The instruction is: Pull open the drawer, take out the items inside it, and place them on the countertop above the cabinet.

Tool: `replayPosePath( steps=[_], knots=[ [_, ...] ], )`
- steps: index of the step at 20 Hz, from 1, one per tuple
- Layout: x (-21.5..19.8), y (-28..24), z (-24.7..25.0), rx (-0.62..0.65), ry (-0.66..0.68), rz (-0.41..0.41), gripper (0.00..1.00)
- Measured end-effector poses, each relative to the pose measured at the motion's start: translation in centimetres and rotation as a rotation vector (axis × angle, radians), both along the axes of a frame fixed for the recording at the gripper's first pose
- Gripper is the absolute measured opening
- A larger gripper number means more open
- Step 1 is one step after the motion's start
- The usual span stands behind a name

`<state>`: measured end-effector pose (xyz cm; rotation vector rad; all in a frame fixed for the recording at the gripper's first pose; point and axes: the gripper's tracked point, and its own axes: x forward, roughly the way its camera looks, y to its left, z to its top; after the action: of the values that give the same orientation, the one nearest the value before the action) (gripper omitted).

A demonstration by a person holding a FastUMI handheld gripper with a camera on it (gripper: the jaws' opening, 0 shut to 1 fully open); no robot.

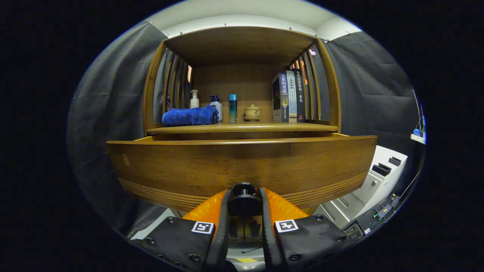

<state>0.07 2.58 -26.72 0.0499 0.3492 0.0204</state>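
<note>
The wooden drawer front (242,166) stands close before me, pulled a little way out from under the countertop (242,128). Its round dark knob (244,196) sits between my two fingers, and my gripper (244,202) is shut on it. The inside of the drawer is hidden behind the front panel. On the countertop above lies a folded blue towel (189,116) at the left.
Behind the towel stand a white pump bottle (194,99), a blue-capped bottle (216,105), a teal tube (233,107) and a small lidded cup (252,112). Several books (289,96) stand at the right. A white unit (378,177) sits low to the right of the cabinet.
</note>
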Motion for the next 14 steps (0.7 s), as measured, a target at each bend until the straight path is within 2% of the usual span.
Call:
replayPosePath(
  steps=[6, 12, 14],
  knots=[
    [-1.6, 0.0, -0.3, 0.005, 0.024, -0.003, 0.45],
    [-1.4, 0.0, -0.3, -0.009, 0.013, -0.01, 0.48],
    [-1.4, 0.0, -0.3, -0.017, 0.013, -0.01, 0.59]
  ],
)
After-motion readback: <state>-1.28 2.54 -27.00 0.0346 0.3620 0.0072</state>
